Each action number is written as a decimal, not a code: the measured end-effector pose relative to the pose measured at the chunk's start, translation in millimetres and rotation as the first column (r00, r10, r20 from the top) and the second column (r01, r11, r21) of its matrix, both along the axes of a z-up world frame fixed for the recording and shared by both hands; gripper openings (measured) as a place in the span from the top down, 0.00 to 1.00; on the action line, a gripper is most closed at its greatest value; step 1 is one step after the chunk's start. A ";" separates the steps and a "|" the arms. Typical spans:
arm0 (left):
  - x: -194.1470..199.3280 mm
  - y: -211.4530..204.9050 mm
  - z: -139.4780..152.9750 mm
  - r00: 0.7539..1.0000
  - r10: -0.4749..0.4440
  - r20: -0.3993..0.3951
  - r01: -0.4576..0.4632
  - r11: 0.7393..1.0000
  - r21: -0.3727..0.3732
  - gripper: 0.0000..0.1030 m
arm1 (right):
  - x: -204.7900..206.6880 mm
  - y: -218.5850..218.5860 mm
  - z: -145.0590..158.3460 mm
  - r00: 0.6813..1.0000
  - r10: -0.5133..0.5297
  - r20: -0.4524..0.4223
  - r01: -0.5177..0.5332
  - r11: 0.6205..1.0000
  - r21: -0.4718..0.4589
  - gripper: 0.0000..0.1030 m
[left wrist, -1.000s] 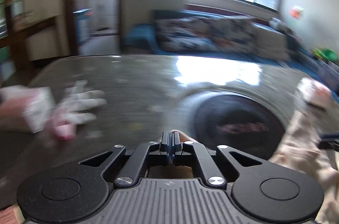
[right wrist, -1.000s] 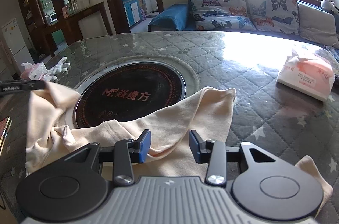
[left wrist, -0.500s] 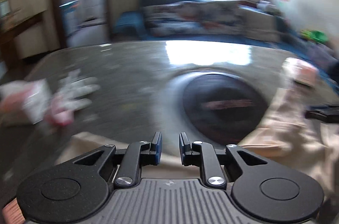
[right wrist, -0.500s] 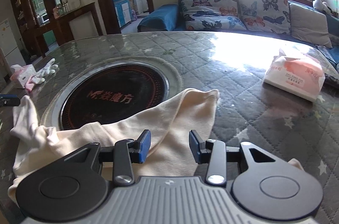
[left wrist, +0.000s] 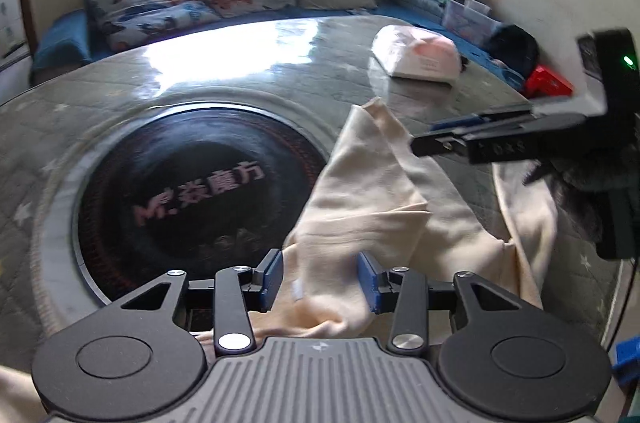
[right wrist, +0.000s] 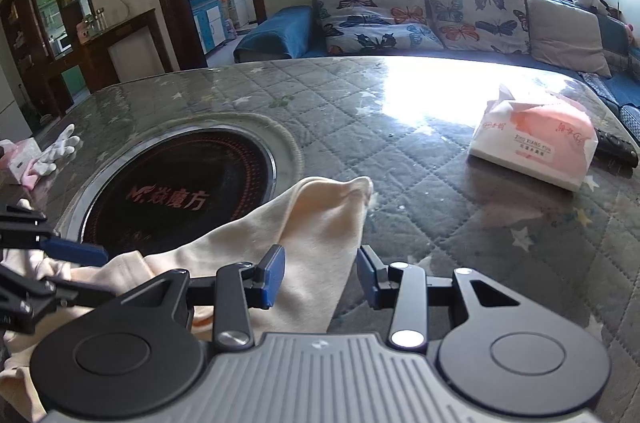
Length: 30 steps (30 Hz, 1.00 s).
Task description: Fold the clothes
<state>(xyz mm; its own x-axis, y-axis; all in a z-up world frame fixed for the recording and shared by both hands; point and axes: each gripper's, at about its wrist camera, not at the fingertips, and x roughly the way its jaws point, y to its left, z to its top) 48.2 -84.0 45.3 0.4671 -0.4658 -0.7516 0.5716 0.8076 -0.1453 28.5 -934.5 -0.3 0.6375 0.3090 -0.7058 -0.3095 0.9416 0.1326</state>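
Left wrist view, left to right: black round hotplate point(left wrist: 192, 191) set into the quilted table point(left wrist: 224, 75); cream garment point(left wrist: 372, 207), bunched, its long axis running from the near table edge away toward a tissue pack point(left wrist: 416, 57); right gripper point(left wrist: 420, 139) entering from the right, above the cloth. Left gripper point(left wrist: 320, 281): jaws opening, cloth lying between the pads but not pinched. Right wrist view: right gripper's jaws parted, released, the garment's right edge between them, untouched. Judged nearer to the bulk of the cloth: the left hand. Hidden: the garment's near portion beneath both tools; collar and sleeves cannot be told apart.
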 end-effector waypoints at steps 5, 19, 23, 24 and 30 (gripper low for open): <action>9.1 2.5 -3.0 1.000 -0.003 -0.021 0.002 0.999 -0.037 0.92 | 12.6 -1.1 -4.7 1.000 -0.008 -0.010 0.008 1.000 0.001 0.61; 79.9 65.3 21.1 0.928 0.309 0.208 -0.319 0.948 0.011 0.97 | 50.4 10.0 -14.5 1.000 -0.015 -0.025 0.015 1.000 -0.004 0.62; 97.0 72.0 1.3 0.924 0.326 0.198 -0.343 0.938 0.057 0.97 | 61.7 14.7 -19.8 0.999 -0.024 -0.028 0.023 1.000 -0.020 0.71; 100.0 73.1 -3.0 0.925 0.327 0.196 -0.345 0.937 0.064 0.97 | 62.8 15.7 -20.7 0.999 -0.027 -0.024 0.027 0.999 -0.027 0.77; 111.0 73.9 -14.8 0.918 0.329 0.220 -0.357 0.929 0.100 0.97 | 74.2 22.2 -22.1 0.999 -0.033 -0.002 0.033 0.997 -0.063 0.95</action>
<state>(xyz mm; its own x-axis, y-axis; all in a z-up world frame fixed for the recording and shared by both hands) 159.2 -10.1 30.5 0.7243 -0.1503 -0.6729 0.2612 0.9630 0.0660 102.7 -912.3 -22.4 0.6444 0.2423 -0.7253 -0.2776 0.9579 0.0734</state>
